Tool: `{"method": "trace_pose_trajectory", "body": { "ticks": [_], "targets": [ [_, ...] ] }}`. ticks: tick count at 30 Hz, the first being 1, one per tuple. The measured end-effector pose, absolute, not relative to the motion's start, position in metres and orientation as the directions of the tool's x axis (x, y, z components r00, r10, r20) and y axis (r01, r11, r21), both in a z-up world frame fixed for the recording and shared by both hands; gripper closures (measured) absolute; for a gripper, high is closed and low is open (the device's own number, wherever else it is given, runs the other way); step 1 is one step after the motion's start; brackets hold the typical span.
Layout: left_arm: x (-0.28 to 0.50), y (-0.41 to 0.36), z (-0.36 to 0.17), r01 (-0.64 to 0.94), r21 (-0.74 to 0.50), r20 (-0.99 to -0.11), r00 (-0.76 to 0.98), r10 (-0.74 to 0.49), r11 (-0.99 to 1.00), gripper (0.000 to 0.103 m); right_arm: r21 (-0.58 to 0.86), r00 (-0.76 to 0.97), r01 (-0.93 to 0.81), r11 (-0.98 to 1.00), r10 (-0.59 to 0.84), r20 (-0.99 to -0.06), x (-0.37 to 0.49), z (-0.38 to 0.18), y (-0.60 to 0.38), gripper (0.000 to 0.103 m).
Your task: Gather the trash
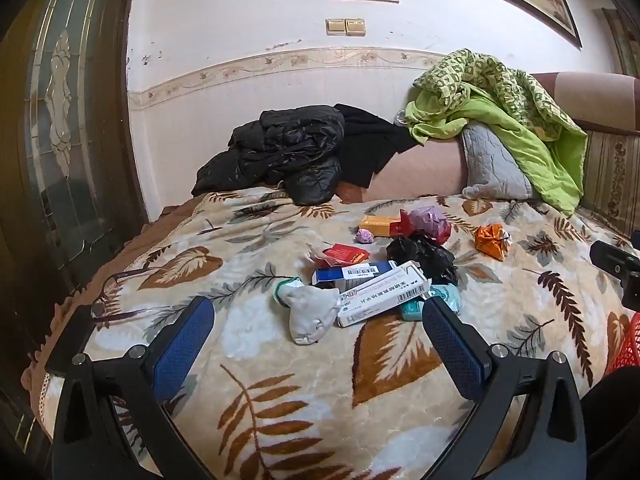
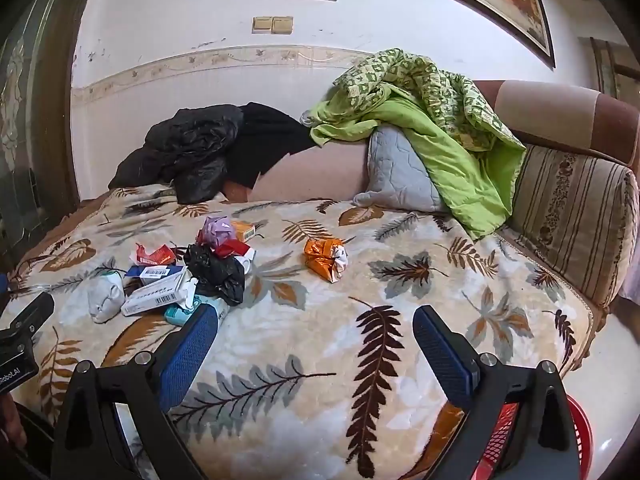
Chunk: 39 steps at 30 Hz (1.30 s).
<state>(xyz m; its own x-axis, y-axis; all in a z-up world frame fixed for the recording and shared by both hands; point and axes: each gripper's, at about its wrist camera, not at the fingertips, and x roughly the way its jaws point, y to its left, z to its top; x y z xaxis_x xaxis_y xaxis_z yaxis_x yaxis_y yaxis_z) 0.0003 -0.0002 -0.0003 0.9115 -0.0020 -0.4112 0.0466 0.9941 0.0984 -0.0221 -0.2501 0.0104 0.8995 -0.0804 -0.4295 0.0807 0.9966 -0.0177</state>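
Trash lies in a heap on a leaf-patterned blanket point(image 1: 280, 360): a white medicine box point(image 1: 384, 296), a blue and white box point(image 1: 352, 272), a red packet point(image 1: 344, 255), a black plastic bag point(image 1: 420, 256), an orange box point(image 1: 378, 224), purple crumpled paper point(image 1: 430, 220), a crumpled orange wrapper point(image 1: 492, 240) and a grey sock point(image 1: 310, 314). My left gripper point(image 1: 316, 312) is open just short of the sock and white box. My right gripper point(image 2: 316, 320) is open over bare blanket, right of the heap point(image 2: 180, 280); the orange wrapper point(image 2: 326, 258) lies ahead of it.
A black jacket point(image 1: 280, 152), a grey pillow point(image 1: 492, 164) and a green quilt point(image 1: 500, 96) are piled at the back. Glasses point(image 1: 116, 296) lie at the blanket's left edge. A red basket point(image 2: 576, 432) stands low on the right.
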Motion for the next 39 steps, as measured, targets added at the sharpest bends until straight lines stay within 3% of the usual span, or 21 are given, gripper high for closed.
{"method": "trace_pose_trajectory", "body": {
  "ticks": [39],
  "targets": [
    [0.0001, -0.0011, -0.0012, 0.045, 0.101, -0.404, 0.915, -0.001, 0.994, 0.000, -0.016, 0.897, 0.082, 0.997, -0.080, -0.434, -0.0235, 0.0080, -0.2514, 0.003]
  ]
}}
